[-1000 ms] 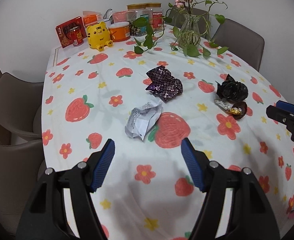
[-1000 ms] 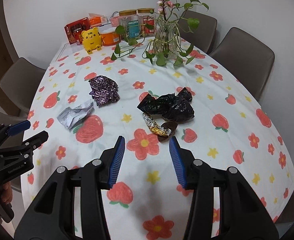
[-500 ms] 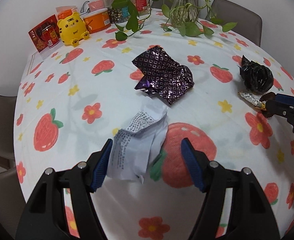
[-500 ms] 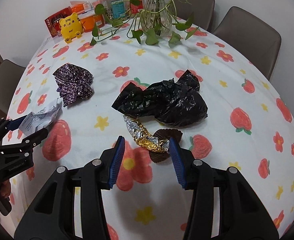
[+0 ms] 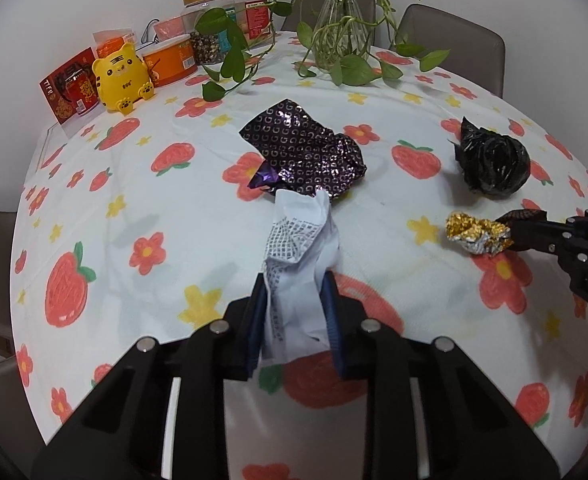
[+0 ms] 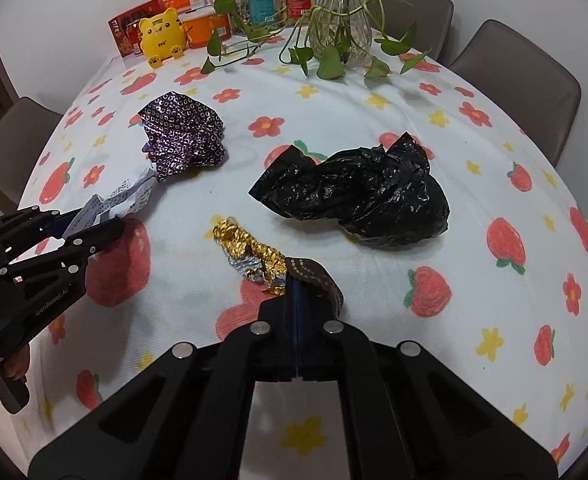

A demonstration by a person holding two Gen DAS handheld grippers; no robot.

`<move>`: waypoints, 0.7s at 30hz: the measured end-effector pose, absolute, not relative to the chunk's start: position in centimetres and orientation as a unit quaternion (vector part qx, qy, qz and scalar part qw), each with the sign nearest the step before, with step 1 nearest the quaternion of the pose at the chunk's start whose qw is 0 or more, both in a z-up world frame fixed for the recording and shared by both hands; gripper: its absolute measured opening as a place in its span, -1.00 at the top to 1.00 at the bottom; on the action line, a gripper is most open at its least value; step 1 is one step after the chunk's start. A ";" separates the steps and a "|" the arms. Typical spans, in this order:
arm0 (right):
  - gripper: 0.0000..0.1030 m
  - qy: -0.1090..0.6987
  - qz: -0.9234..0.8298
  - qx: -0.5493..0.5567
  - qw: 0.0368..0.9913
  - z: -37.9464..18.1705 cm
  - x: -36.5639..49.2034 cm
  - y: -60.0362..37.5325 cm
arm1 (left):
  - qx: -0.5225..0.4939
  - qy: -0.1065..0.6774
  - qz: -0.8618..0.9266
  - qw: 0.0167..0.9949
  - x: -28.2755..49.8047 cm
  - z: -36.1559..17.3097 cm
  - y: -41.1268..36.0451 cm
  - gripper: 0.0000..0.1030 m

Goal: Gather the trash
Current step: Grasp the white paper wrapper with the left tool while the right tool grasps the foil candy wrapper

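Both claws have dropped to the table since a moment ago. The left claw (image 5: pixel 294 312) is closing on the white paper (image 5: pixel 300 264); the right claw (image 6: pixel 297 300) pinches the gold foil (image 6: pixel 251 254), beside the black bag (image 6: pixel 358 196).

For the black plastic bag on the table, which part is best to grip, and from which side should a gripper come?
Probably the raised pointed end of the black plastic bag, from above. There the crumpled film stands up as a thin ridge that narrow jaws could pinch; the bulky middle looks too wide. It lies free on the tablecloth, so nothing blocks a descent.
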State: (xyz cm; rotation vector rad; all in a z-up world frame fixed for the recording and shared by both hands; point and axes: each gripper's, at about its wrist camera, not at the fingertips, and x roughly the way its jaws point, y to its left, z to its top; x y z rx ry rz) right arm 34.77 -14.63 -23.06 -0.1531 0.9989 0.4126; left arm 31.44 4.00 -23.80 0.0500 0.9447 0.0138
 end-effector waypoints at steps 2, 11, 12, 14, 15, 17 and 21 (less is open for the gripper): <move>1.00 0.474 0.199 -0.069 0.855 -22.7 34.5 -14.6 | 0.019 0.454 0.002 0.891 31.1 -23.4 3.7 0.48; 1.00 0.465 0.204 -0.056 0.860 -20.4 32.5 -15.5 | 0.010 0.443 -0.001 0.896 28.5 -21.0 2.2 0.49; 1.00 0.465 0.204 -0.054 0.860 -20.1 32.3 -15.6 | 0.009 0.442 0.001 0.897 28.1 -20.7 2.0 0.49; 1.00 0.471 0.206 -0.044 0.857 -20.1 32.2 -16.0 | 0.004 0.439 0.001 0.899 27.3 -20.1 1.8 0.49; 1.00 0.470 0.204 -0.036 0.858 -20.2 32.3 -16.2 | 0.005 0.436 0.001 0.900 26.9 -19.9 1.6 0.49; 0.96 0.472 0.197 -0.029 0.859 -20.8 32.9 -16.5 | 0.002 0.435 0.001 0.900 26.3 -19.7 1.4 0.49; 0.63 0.472 0.183 -0.021 0.862 -22.3 34.4 -16.4 | 0.000 0.435 0.005 0.901 25.7 -19.8 1.1 0.49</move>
